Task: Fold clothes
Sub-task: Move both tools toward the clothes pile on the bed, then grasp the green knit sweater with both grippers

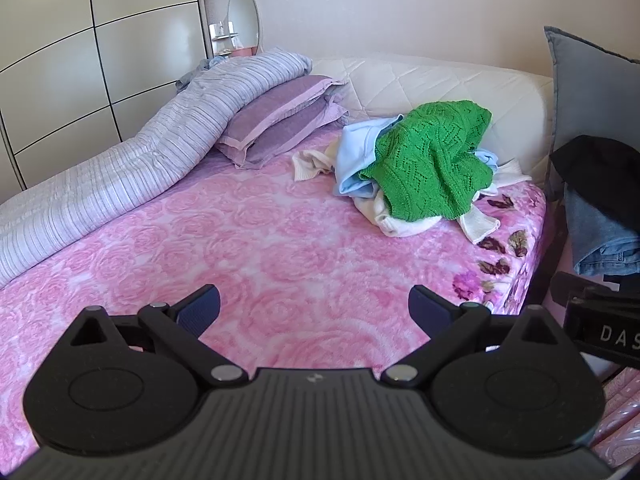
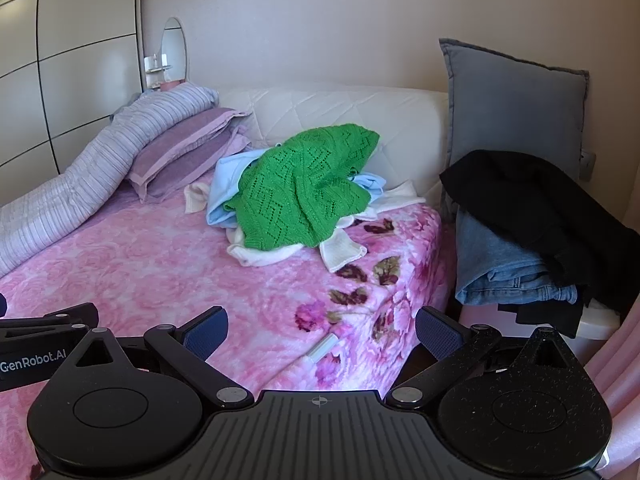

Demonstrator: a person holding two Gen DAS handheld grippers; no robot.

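A heap of clothes lies at the far right of the bed, against the headboard. On top is a green knitted sweater (image 1: 432,160) (image 2: 304,192), over a light blue garment (image 1: 352,156) (image 2: 224,188) and cream-white pieces (image 1: 404,220) (image 2: 340,252). My left gripper (image 1: 314,306) hovers open over the pink blanket, well short of the heap, with nothing between its fingers. My right gripper (image 2: 322,330) is also open and empty, above the bed's near right corner. Part of the left gripper's body (image 2: 44,336) shows at the left edge of the right wrist view.
The bed carries a pink rose blanket (image 1: 248,248) (image 2: 152,264), a rolled striped lilac duvet (image 1: 120,168) and purple pillows (image 1: 280,120) on its left. Beside the bed at right, black and denim clothes (image 2: 532,232) are stacked below a grey cushion (image 2: 512,112). A small white object (image 2: 322,347) lies near the bed corner.
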